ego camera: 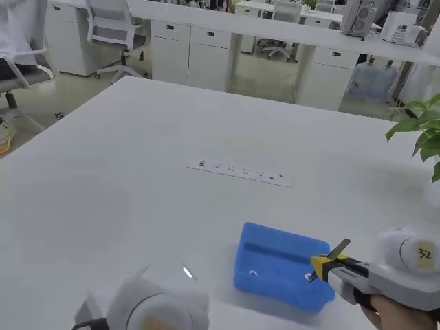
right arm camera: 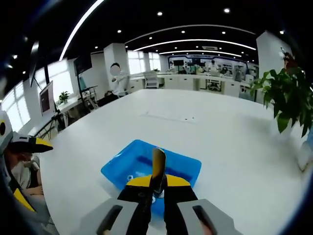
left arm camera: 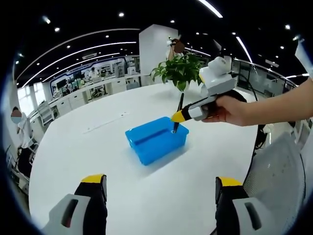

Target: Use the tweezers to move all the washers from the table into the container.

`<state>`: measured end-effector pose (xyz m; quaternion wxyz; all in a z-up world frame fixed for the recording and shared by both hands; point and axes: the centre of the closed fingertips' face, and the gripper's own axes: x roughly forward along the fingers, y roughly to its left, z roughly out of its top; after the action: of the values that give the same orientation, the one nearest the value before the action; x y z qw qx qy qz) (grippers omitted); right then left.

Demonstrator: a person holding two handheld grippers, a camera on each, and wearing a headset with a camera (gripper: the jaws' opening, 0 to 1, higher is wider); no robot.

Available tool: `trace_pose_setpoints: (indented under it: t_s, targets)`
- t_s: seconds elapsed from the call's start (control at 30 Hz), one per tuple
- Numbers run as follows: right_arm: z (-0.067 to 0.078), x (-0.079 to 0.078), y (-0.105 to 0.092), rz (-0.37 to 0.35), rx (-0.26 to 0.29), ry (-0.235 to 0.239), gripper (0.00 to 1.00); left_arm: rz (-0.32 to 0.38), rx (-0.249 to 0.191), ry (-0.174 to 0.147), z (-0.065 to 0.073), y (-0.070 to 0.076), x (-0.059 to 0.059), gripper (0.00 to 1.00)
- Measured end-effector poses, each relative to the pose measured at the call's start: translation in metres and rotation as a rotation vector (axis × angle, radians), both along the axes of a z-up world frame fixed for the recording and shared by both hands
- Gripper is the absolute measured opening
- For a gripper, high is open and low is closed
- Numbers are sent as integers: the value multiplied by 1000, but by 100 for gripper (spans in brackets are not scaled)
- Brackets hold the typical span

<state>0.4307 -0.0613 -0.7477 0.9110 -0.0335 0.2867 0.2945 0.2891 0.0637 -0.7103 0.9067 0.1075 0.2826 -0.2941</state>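
Observation:
A blue container (ego camera: pixel 275 258) stands on the white table near its front edge. My right gripper (ego camera: pixel 323 265) is shut on the tweezers (ego camera: pixel 335 253), whose tips reach down inside the container's right end. A small washer (ego camera: pixel 253 273) lies on the container floor. In the right gripper view the tweezers (right arm camera: pixel 158 164) rise between the shut jaws over the container (right arm camera: pixel 122 169), with the washer (right arm camera: pixel 130 177) inside. My left gripper (left arm camera: pixel 159 196) is open and holds nothing, and it faces the container (left arm camera: pixel 151 144) and the right gripper (left arm camera: pixel 180 116). In the head view it is a blurred shape (ego camera: pixel 155 306).
A flush socket strip (ego camera: pixel 240 172) sits mid-table. A potted plant (ego camera: pixel 421 130) stands at the table's right edge. A small bright glint (ego camera: pixel 187 273) lies on the table left of the container; what it is cannot be told. Desks and office chairs (ego camera: pixel 113 27) stand beyond.

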Motion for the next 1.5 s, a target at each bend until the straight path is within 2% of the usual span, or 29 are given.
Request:
trace_pose_setpoints:
  t_s: [0.13,0.33,0.47,0.67,0.83,0.9,0.97,1.07,1.1,1.17,1.27,1.3,1.33,1.37,1.43,1.5]
  targets:
    - [-11,-1,2,-4,-3,29,4,-8,4,3,0,-1,1,93]
    - [-24,1,0,8,-43,52,4,-19,3,4,0,-5,1,91]
    - [-28,1,1,13,-48,69,4,-22,11,1,0,-7,0,91]
    - [-34,-1,5,43,-102,65,4,-27,14,0,1,-6,0,89]
    - [-35,-3,5,37,-101,81,5,-33,8,-24,10,-8,2,86]
    - [-27,-4,4,30,-93,53,5,-38,1,-40,16,-9,5,84]
    - [-18,-6,4,20,-72,44,5,-47,-16,-54,22,-12,8,79]
    - [0,-13,4,11,-57,1,5,-70,-63,-63,33,-20,12,71]
    - [9,-17,6,26,-73,-40,5,-96,-80,-80,41,-26,14,69]
    - [23,-28,10,56,-101,-96,5,-110,-87,-98,49,-30,16,62]
    - [39,-42,13,81,-140,-161,5,-145,-113,-119,62,-40,19,52]
    - [48,-46,14,99,-167,-220,5,-155,-122,-120,64,-43,19,48]
    - [49,-50,16,116,-180,-229,5,-171,-131,-127,68,-49,19,46]
    - [49,-55,17,121,-181,-217,5,-180,-138,-133,71,-52,20,42]
    - [51,-65,21,128,-168,-210,5,-209,-159,-135,77,-62,18,35]
    - [51,-74,25,152,-182,-220,5,-237,-169,-137,81,-73,17,30]
